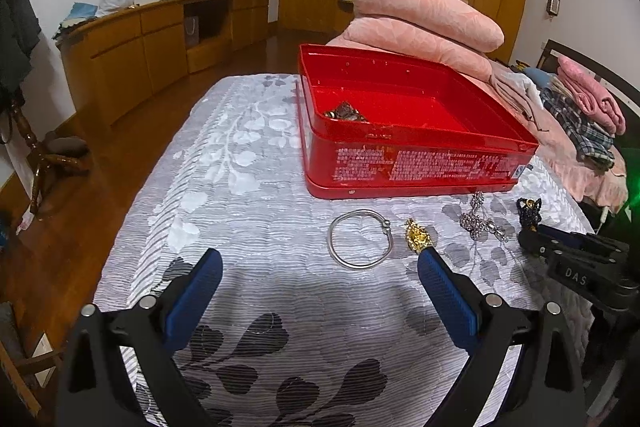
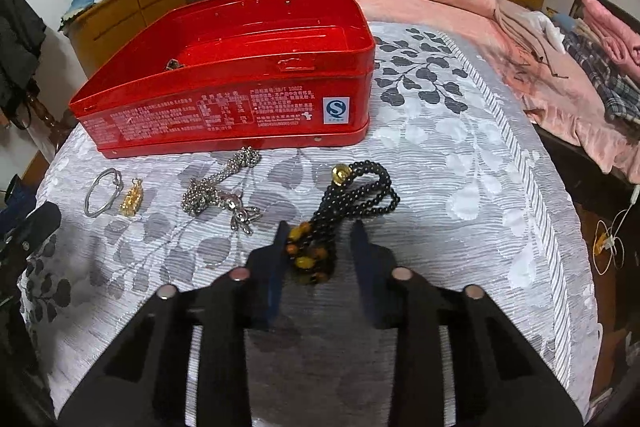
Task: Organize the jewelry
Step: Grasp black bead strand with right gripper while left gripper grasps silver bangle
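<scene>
Both hand-held grippers (image 1: 320, 267) (image 2: 320, 239) angled downward

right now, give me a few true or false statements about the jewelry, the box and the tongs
1. The red box has no lid on it. True.
2. The silver bangle lies inside the box. False: it lies on the bedspread in front of it.
3. The right tongs straddle the black bead necklace. True.
4. The left tongs grip the gold pendant. False: they stand wide open, holding nothing.
5. The box is completely empty. False: some jewelry sits in one corner.
</scene>
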Demonstrator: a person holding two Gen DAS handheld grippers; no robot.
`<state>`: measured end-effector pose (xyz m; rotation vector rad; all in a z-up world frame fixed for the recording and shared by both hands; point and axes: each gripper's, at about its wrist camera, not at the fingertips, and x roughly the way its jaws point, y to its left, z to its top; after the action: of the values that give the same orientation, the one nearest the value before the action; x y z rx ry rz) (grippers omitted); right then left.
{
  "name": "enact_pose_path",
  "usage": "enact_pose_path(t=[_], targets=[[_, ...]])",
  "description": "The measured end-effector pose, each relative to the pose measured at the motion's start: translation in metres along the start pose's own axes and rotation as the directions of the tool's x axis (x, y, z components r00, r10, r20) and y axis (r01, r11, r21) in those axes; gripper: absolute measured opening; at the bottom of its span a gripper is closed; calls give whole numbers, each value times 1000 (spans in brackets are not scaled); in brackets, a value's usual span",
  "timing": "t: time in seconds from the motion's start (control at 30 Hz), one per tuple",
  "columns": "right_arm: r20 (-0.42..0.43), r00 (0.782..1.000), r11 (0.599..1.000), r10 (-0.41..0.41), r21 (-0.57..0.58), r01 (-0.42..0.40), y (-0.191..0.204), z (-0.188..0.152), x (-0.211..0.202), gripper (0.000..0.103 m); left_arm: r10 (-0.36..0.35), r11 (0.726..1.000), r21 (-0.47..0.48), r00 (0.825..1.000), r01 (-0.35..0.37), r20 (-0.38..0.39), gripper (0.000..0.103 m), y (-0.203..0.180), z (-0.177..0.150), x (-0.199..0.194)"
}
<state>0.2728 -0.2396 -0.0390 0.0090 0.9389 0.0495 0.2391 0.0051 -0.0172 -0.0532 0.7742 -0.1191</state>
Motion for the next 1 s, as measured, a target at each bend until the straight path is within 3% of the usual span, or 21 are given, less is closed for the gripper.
enact_pose_path(t=[0.27, 0.77, 1.0], targets=[[-1, 1000, 1000, 20, 3, -20, -1, -2, -2, 22, -26, 998, -54, 998, 23, -52, 95, 5, 4, 17], [7, 998, 998, 55, -4, -55, -5, -6, -6, 21, -36, 999, 7, 988, 37, -151, 94, -15, 13, 48], [-3, 999, 999, 44, -4, -44, -3, -4, -3, 23, 17, 999, 41, 990, -12, -140, 59, -21, 16, 46]])
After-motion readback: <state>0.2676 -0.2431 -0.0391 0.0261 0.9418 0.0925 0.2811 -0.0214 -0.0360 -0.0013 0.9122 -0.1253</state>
